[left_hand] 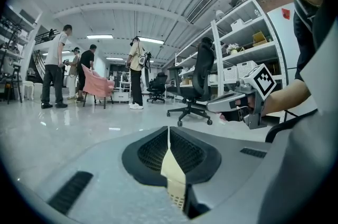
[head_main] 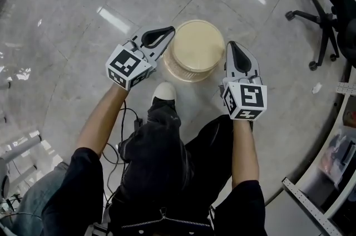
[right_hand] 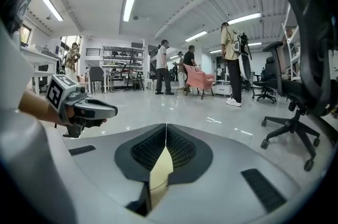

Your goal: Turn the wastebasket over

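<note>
A cream wastebasket (head_main: 197, 47) stands on the glossy floor in front of my feet; its top reads as a smooth disc, and a latticed wall shows on the near side. My left gripper (head_main: 168, 33) lies along its left side, my right gripper (head_main: 233, 48) along its right. In the left gripper view, the jaws (left_hand: 168, 132) are shut on a thin cream strip of the wastebasket wall (left_hand: 172, 171), with lattice at its lower end. The right gripper (right_hand: 166, 129) pinches the same kind of strip (right_hand: 160, 174). Each gripper sees the other (left_hand: 219, 105) (right_hand: 103, 108) across the basket.
A black office chair (head_main: 320, 23) stands at the far right, with metal shelving (head_main: 328, 185) along the right wall. My white shoe (head_main: 164, 91) is just behind the basket. Several people (left_hand: 55, 67) and a pink chair (left_hand: 97, 85) are far off; another office chair (right_hand: 301, 85) is nearer.
</note>
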`<state>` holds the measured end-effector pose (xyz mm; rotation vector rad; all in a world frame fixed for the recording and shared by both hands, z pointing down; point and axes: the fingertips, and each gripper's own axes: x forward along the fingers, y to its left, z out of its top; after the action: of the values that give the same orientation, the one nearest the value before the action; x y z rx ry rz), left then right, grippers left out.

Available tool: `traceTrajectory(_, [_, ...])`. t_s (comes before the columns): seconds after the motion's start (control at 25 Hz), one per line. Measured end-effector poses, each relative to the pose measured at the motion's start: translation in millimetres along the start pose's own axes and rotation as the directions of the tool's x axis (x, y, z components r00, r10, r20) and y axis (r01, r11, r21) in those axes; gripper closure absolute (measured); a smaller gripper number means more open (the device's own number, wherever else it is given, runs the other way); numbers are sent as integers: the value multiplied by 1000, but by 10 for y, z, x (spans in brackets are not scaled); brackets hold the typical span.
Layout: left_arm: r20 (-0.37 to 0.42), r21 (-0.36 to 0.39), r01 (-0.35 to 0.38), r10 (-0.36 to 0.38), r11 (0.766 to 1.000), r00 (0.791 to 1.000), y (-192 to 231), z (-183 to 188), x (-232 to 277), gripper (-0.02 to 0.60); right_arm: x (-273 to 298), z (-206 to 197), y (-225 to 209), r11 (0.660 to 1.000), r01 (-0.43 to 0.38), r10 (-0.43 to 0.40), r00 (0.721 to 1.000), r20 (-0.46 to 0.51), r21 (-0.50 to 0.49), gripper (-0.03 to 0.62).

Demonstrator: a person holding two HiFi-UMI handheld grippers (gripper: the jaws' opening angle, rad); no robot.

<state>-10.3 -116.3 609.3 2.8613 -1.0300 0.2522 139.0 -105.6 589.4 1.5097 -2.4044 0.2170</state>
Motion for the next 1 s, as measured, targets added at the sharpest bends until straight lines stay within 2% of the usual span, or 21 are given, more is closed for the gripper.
traceTrajectory(0.16, [4, -7, 13, -13, 1000, 1000, -5, -101, 28, 557, 37, -190, 1, 999, -11, 10, 999, -43, -35, 582])
traceTrajectory(0.36, [-10, -67, 37, -37, 997, 999, -4, -278, 100, 407, 90, -429, -35, 998, -55, 56, 995, -85, 10, 574])
traceTrajectory(0.44, [-12, -88, 48, -49, 995, 999, -6, -351, 133, 373, 133, -530, -55, 996, -81, 85, 990, -111, 45, 491])
traceTrajectory(0.64, [-24, -162, 88, -93, 983, 995, -41, -515, 164, 300, 200, -810, 15, 969, -186, 215, 960, -179, 162, 345])
traceTrajectory(0.8, [-38, -252, 135, -150, 958, 988, -72, -634, 171, 250, 230, -974, 73, 931, -247, 307, 928, -210, 268, 321])
traceTrajectory(1.0, [-111, -242, 214, -246, 946, 963, -201, -813, 246, 243, 304, -1068, -5, 894, -261, 351, 914, -206, 365, 318])
